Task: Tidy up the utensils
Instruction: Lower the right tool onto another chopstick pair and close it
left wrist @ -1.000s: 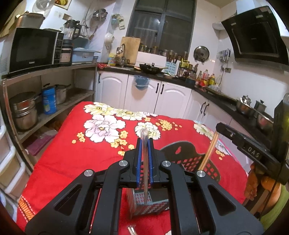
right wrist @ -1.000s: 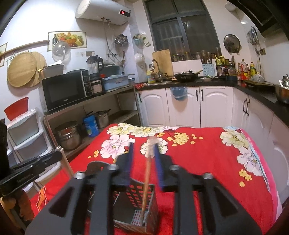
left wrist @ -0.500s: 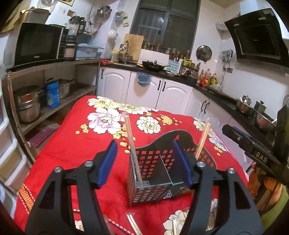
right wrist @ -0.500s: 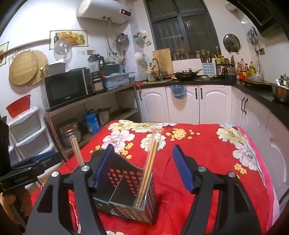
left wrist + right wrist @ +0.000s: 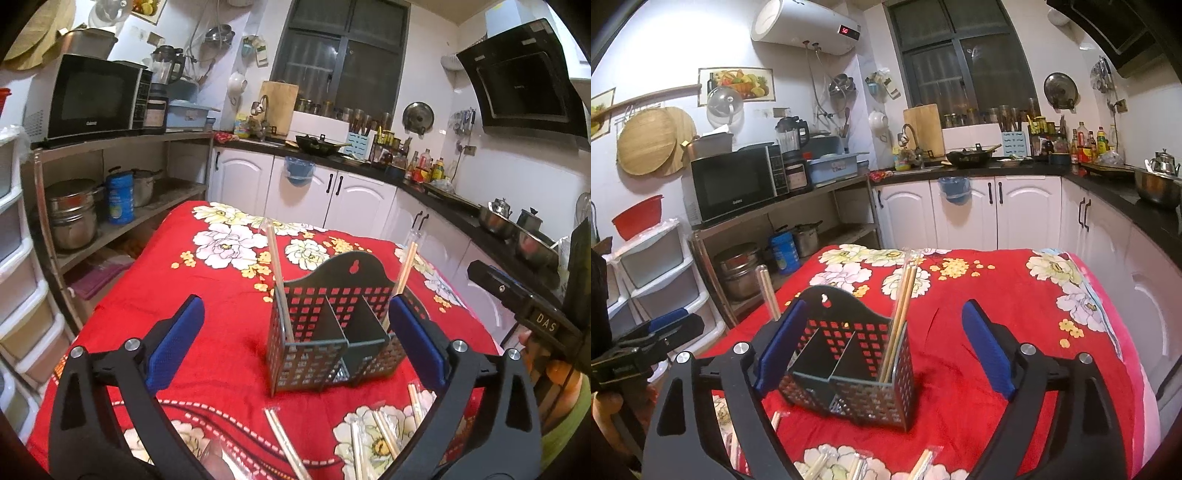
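Red flowered cloth [image 5: 122, 317] carries the dark utensil caddy [image 5: 332, 332] at its middle, wrapped chopsticks [image 5: 279, 273] standing in both end compartments, while the left gripper [image 5: 295, 339] and right gripper [image 5: 882, 347] have just opened wide, holding nothing.

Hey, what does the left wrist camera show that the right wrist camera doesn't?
Only the left wrist view shows the black slanted range hood. Only the right wrist view shows the white cylindrical water heater and the red plastic basin. Both show the dark perforated plastic utensil caddy holding wrapped wooden chopsticks, on the red floral tablecloth.
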Tool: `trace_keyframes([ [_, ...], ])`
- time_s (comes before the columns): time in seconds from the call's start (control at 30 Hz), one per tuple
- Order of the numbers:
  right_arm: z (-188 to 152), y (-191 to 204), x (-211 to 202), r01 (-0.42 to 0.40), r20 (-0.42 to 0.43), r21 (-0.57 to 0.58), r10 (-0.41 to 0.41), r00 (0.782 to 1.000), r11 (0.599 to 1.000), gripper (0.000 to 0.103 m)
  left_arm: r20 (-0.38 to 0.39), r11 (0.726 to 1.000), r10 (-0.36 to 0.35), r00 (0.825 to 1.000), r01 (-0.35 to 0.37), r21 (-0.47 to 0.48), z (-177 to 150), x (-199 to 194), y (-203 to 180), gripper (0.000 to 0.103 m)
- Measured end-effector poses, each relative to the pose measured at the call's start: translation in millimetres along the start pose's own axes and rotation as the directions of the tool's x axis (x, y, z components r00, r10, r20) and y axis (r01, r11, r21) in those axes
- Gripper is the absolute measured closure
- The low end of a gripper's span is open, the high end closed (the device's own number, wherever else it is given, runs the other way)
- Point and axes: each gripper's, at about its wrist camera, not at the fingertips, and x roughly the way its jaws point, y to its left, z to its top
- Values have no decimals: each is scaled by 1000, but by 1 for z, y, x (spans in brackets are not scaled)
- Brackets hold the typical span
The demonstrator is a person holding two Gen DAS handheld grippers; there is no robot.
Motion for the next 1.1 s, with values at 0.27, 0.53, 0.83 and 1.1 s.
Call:
trace_keyframes([
  [0.27, -9, 12, -20, -8, 1, -12, 8, 1000, 1000, 18, 5, 1000, 7, 1000, -7, -7, -13, -21, 4, 12],
  [0.53, -23, 25, -33, -18, -21, -25, 17, 1000, 1000, 17, -1, 1000, 18, 1000, -18, -20, -29, -36, 11, 12],
  [0.83, -46, 36, -41, -24, -76, -40, 20, 997, 999, 17, -39, 998, 27, 999, -29, -48, -50, -43, 22, 12],
  [1.1, -66, 40, -42, -24, -130, -50, 17, 991, 998, 17, -83, 995, 45, 996, -52, -81, -70, -47, 40, 12],
])
